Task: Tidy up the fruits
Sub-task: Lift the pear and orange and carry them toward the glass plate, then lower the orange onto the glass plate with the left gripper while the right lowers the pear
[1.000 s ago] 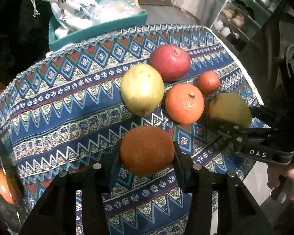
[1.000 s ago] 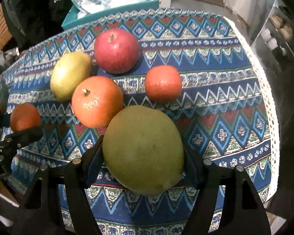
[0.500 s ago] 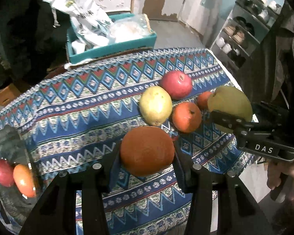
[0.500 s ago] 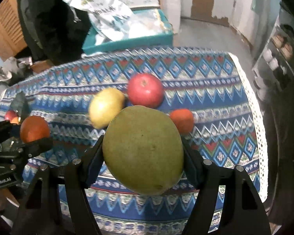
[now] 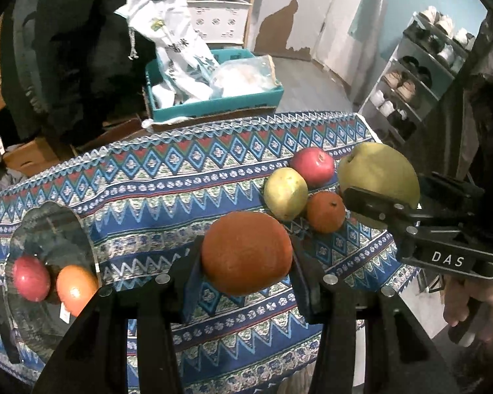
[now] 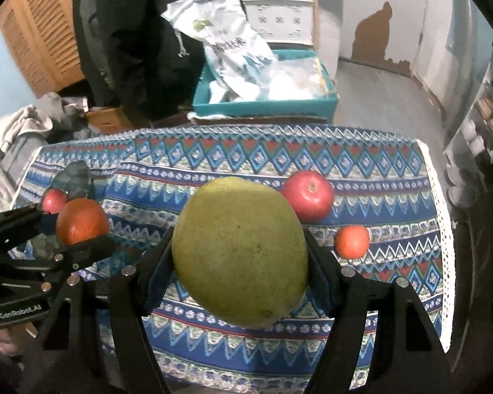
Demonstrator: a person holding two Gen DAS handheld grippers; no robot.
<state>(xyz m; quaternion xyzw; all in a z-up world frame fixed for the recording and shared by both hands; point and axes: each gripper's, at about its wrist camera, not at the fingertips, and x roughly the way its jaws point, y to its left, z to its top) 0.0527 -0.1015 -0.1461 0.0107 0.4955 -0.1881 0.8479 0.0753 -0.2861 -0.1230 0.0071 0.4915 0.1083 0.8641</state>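
My left gripper (image 5: 246, 259) is shut on an orange (image 5: 246, 257), held above the patterned tablecloth (image 5: 167, 190). My right gripper (image 6: 240, 262) is shut on a large green mango (image 6: 240, 251), also lifted off the table. On the cloth lie a red apple (image 5: 312, 165), a yellow-green pear (image 5: 285, 193) and a small orange (image 5: 325, 211). A glass plate (image 5: 49, 229) at the left edge holds a red apple (image 5: 31, 277) and an orange (image 5: 75, 284). In the right wrist view a red apple (image 6: 307, 195) and a small tangerine (image 6: 351, 241) rest on the cloth.
A teal box (image 5: 213, 98) with white bags stands behind the table. A shoe rack (image 5: 420, 75) is at the right. A pile of clothes (image 6: 19, 138) lies at the left. A person's hand (image 5: 476, 308) grips the right gripper's handle.
Both grippers have risen and pulled back with their fruits, so the table looks smaller and farther. The glass plate with two fruits has come fully into the left wrist view.
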